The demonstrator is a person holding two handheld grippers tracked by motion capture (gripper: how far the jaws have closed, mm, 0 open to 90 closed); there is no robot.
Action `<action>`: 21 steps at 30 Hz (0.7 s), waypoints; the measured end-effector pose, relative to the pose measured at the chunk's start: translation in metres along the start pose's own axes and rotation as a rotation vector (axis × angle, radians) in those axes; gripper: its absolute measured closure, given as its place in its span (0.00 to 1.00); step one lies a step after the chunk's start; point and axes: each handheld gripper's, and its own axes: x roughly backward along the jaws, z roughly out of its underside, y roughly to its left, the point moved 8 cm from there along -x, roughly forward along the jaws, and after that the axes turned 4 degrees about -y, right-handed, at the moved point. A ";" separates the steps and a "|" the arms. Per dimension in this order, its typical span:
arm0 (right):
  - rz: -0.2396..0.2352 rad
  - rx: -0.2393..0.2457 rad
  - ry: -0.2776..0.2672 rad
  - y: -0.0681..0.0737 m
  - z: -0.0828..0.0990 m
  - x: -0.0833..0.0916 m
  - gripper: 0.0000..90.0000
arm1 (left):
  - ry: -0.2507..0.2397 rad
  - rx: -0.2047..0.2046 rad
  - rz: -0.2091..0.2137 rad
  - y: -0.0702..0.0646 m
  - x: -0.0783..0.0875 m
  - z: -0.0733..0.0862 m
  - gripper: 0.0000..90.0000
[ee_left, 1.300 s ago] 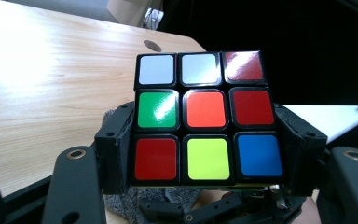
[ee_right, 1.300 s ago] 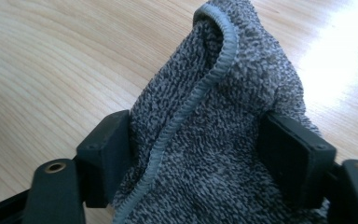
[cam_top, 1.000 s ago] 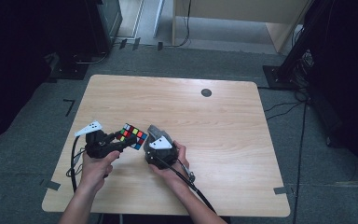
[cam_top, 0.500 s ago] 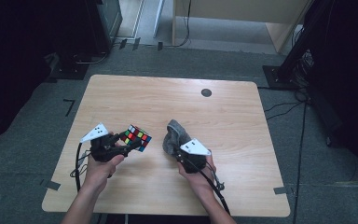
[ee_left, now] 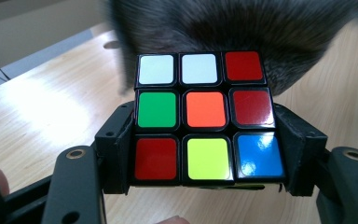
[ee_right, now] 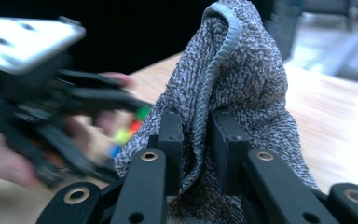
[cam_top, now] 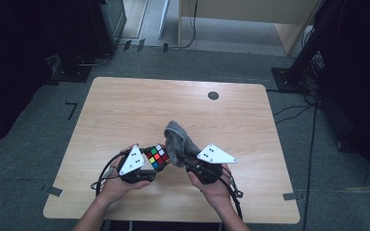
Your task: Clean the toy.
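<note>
Left gripper (cam_top: pixel 150 163): clamped on the puzzle cube (ee_left: pixel 205 116), which sat between its jaws.
Hidden: the cube's lower faces, behind the jaws; the cloth blurred just beyond it.
Cube: scrambled; white, red, green, orange, yellow, blue squares faced the camera.
Right gripper (ee_right: pixel 199 140): jaws had just been closing, now pinched on the grey knitted cloth (ee_right: pixel 242 79).
Cloth: rose folded above the jaws, just beside the cube.
Table (cam_top: pixel 139 106): pale wood.

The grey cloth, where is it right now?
The grey cloth is pinched in the right gripper, lifted at the near middle of the table in the high view, just right of the puzzle cube that the left gripper holds.
</note>
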 end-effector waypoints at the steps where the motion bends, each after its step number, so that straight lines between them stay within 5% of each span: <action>1: -0.022 0.021 -0.002 0.008 -0.002 -0.002 0.85 | 0.013 -0.014 -0.001 -0.003 -0.002 0.001 0.37; 4: -0.075 0.076 0.042 0.029 0.005 -0.012 0.84 | 0.034 -0.029 0.002 -0.010 -0.007 0.000 0.38; 9: -0.086 0.110 0.105 0.043 0.024 -0.026 0.86 | 0.087 -0.071 -0.024 -0.015 -0.009 0.001 0.38; 13: -0.033 0.117 0.096 0.028 0.022 -0.024 0.87 | 0.079 -0.067 -0.024 -0.015 -0.008 -0.001 0.38; 16: 0.049 0.057 0.081 0.008 0.018 -0.018 0.88 | 0.057 -0.060 -0.018 -0.014 -0.006 -0.002 0.38; 18: 0.034 -0.003 0.082 0.004 0.017 -0.015 0.88 | 0.034 -0.049 -0.012 -0.013 -0.005 -0.003 0.38; 21: 0.007 -0.014 0.057 0.002 0.011 -0.011 0.88 | -0.030 -0.035 -0.008 -0.010 -0.001 -0.007 0.38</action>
